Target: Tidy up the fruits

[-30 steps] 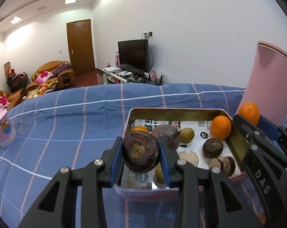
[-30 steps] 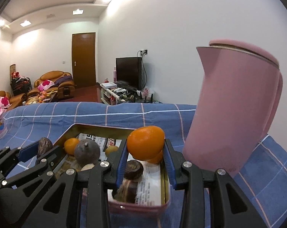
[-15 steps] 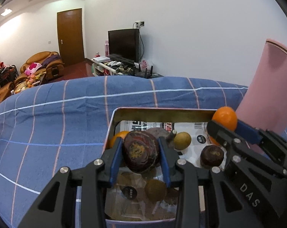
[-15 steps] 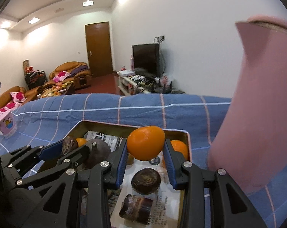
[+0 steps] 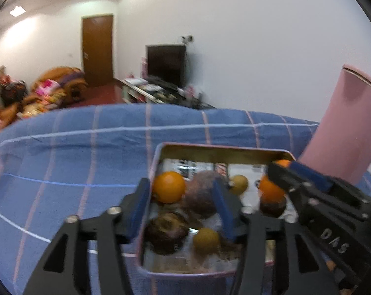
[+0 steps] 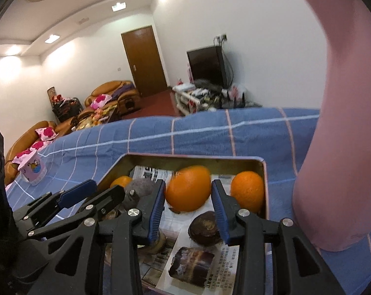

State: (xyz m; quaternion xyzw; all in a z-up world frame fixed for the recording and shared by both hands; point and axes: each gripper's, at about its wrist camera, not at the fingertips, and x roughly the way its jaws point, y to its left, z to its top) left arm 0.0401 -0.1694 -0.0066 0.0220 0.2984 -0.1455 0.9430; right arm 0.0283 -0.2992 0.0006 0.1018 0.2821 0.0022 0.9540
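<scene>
A metal tray (image 5: 222, 148) lined with newspaper lies on a blue checked cloth and holds several fruits. My left gripper (image 5: 181, 206) hangs over its near left part with jaws opening. The dark round fruit (image 5: 167, 231) lies loose in the tray under them, beside an orange (image 5: 169, 190) and a brown-purple fruit (image 5: 201, 196). My right gripper (image 6: 187, 196) is over the tray's right side, jaws opening. A blurred orange (image 6: 187, 188) sits between the pads with small gaps either side. A second orange (image 6: 246, 191) rests in the far right corner.
A tall pink jug (image 6: 345, 123) stands right beside the tray's right edge. A small pink cup (image 6: 33, 169) sits far left on the cloth (image 5: 87, 159). Small yellow-green fruits (image 5: 206, 239) and dark fruits (image 6: 205, 226) lie in the tray.
The left jaws have spread apart and the dark round fruit has dropped from them into the tray. The right jaws have loosened around the orange, which has sunk slightly.
</scene>
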